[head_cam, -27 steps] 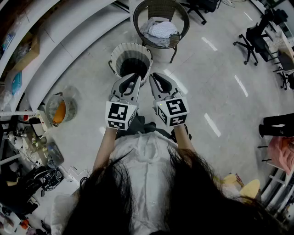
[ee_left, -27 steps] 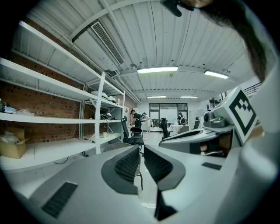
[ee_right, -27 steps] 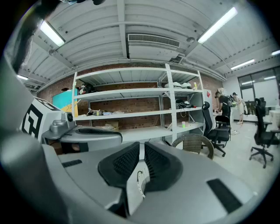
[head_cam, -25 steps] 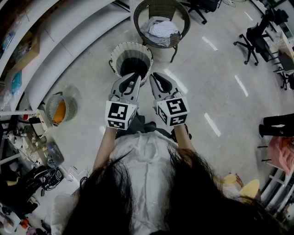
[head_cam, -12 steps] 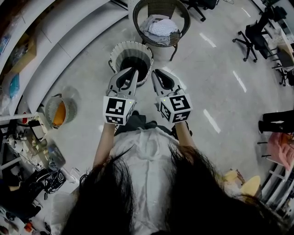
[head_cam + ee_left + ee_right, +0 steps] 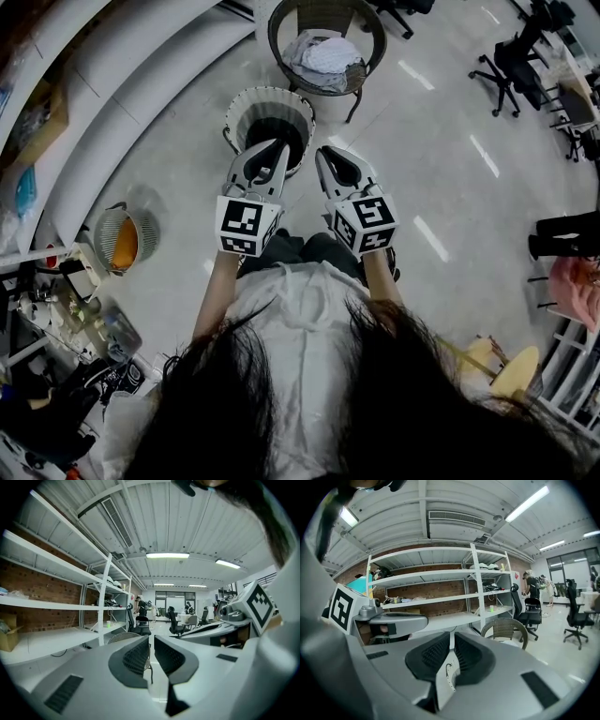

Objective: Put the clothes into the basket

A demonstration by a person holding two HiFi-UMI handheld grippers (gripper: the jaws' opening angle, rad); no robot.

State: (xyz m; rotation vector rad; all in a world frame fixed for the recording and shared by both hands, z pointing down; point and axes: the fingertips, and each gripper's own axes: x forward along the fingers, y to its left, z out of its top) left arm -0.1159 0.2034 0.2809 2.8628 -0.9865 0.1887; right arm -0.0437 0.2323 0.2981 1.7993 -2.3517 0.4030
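Note:
A white ribbed laundry basket [image 6: 246, 101] with a dark inside stands on the floor in front of me. Behind it is a wicker chair [image 6: 373, 36] with a heap of white and grey clothes [image 6: 323, 58] on its seat. My left gripper [image 6: 274, 146] is held level with its tips over the basket's near rim, jaws shut and nothing between them. My right gripper [image 6: 324, 152] hangs just right of the basket, also shut and empty. The wicker chair [image 6: 123, 637] shows beyond the jaws of the left gripper [image 6: 151, 641]. It also shows as a wicker chair [image 6: 505, 629] past the right gripper [image 6: 452, 641].
White shelving [image 6: 112, 75] runs along the left. A small round basket [image 6: 122, 242] with something orange inside sits on the floor at the left, near clutter. Office chairs [image 6: 511, 66] stand at the far right, and a pink cloth [image 6: 577, 286] lies at the right edge.
Both grippers have moved a little forward toward the white basket, still side by side and shut. Nothing has been picked up.

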